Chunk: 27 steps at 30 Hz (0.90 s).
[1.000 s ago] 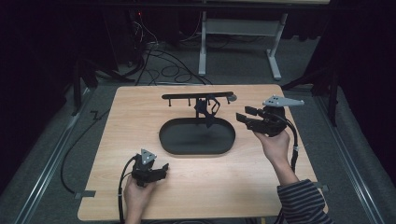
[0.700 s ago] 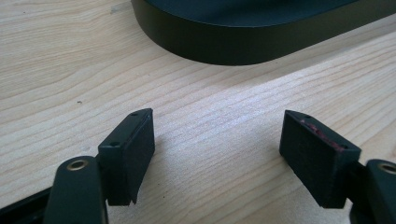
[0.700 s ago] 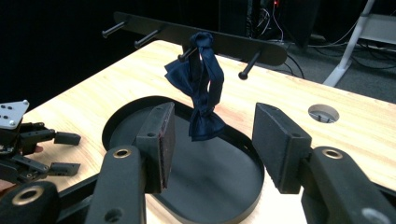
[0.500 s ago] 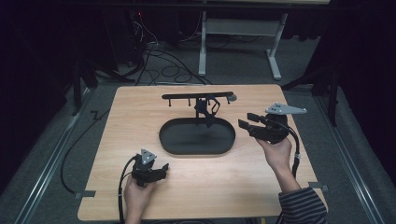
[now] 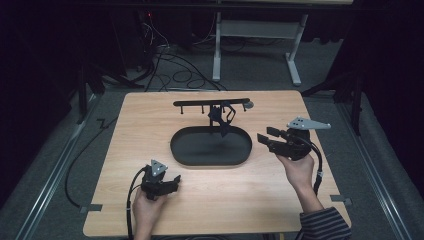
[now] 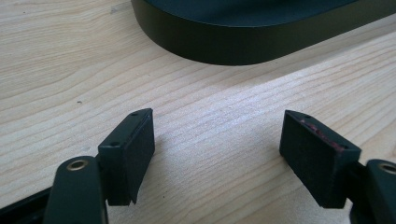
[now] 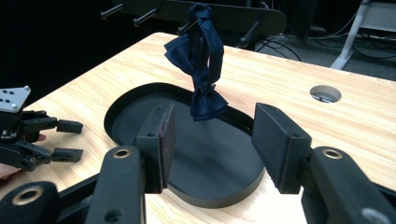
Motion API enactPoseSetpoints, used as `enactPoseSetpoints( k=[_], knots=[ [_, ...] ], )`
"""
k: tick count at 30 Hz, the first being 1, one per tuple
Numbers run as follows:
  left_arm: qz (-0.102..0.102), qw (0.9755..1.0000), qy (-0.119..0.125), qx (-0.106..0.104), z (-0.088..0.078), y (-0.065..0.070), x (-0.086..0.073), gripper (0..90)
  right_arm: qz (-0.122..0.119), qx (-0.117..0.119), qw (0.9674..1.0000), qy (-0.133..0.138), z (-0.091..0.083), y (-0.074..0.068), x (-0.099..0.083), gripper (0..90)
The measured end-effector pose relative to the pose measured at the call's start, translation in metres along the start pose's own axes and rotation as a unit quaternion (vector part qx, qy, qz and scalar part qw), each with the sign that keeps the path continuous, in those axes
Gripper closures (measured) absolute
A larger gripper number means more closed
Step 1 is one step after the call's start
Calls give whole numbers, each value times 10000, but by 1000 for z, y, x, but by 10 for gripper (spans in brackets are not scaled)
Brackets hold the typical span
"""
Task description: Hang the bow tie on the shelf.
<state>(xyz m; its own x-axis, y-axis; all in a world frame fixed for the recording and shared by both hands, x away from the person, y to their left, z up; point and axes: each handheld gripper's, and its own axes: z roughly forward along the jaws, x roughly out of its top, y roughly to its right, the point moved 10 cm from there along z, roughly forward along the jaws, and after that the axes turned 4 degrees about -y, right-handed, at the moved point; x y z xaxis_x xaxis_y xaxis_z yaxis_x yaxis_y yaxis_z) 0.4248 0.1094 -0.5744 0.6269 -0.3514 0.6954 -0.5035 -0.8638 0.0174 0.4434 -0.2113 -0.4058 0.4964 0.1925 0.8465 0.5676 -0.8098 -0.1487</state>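
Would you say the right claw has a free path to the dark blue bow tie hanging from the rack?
Probably yes. The right claw is open and aimed at the bow tie, which hangs from the rack above the black tray; nothing stands between them.

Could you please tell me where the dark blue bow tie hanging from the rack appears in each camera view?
High view: the bow tie hangs just above centre, over the tray's far edge.
Left gripper view: not in it; the tray's wall crosses the top.
Right gripper view: upper centre, dangling over the tray.
Shared landmark: the black oval tray.
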Motion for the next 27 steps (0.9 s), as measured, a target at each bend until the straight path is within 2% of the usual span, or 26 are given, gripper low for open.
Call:
enactPoseSetpoints(
  k=[27],
  knots=[
    [-1,10000,0,-1,0,0,0,270,180,-6,9998,-100,-1,3,-26,509]
  ],
)
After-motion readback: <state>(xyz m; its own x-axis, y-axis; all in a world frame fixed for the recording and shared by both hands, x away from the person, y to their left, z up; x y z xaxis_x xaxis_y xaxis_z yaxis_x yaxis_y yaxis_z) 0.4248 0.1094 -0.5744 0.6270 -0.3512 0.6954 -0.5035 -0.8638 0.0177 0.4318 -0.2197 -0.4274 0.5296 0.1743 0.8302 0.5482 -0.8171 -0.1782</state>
